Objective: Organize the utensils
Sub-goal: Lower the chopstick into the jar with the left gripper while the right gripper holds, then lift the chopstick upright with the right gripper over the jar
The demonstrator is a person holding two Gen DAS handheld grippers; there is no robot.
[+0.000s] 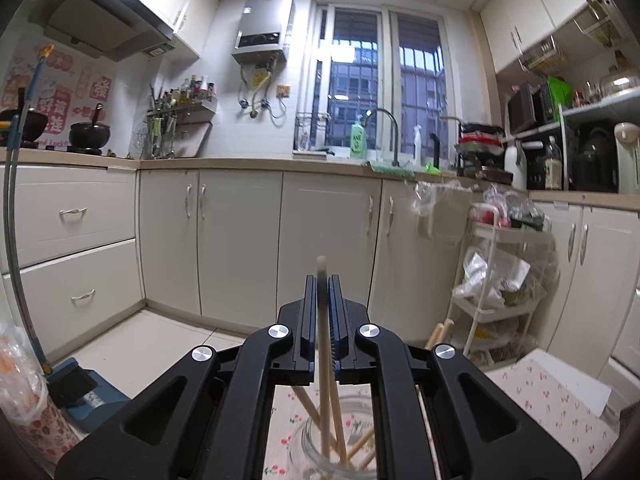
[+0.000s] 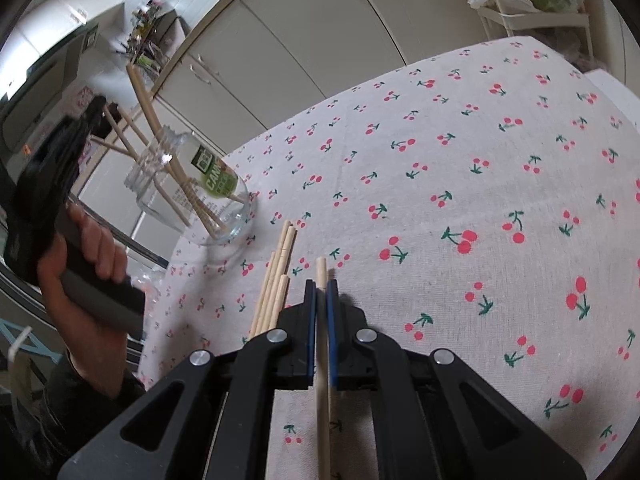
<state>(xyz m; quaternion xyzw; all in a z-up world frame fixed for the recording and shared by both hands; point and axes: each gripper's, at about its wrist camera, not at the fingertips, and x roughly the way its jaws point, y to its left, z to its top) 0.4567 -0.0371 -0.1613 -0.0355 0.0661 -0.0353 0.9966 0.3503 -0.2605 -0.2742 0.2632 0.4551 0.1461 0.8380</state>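
Left gripper (image 1: 322,280): clamped on slim round wooden chopstick (image 1: 323,344) above clear glass jar (image 2: 192,192). Right gripper (image 2: 320,285): pinching pale chopstick (image 2: 322,400); loose sticks (image 2: 276,280) left, on cherry-print cloth (image 2: 460,160).

A: how's the left tool (image 1: 322,280) sitting?
B: roughly level, jaws pinched nearly together, a hand (image 2: 86,256) wrapped round its grip.
A: and the right tool (image 2: 321,285)?
B: angled downward, jaws clamped tight.
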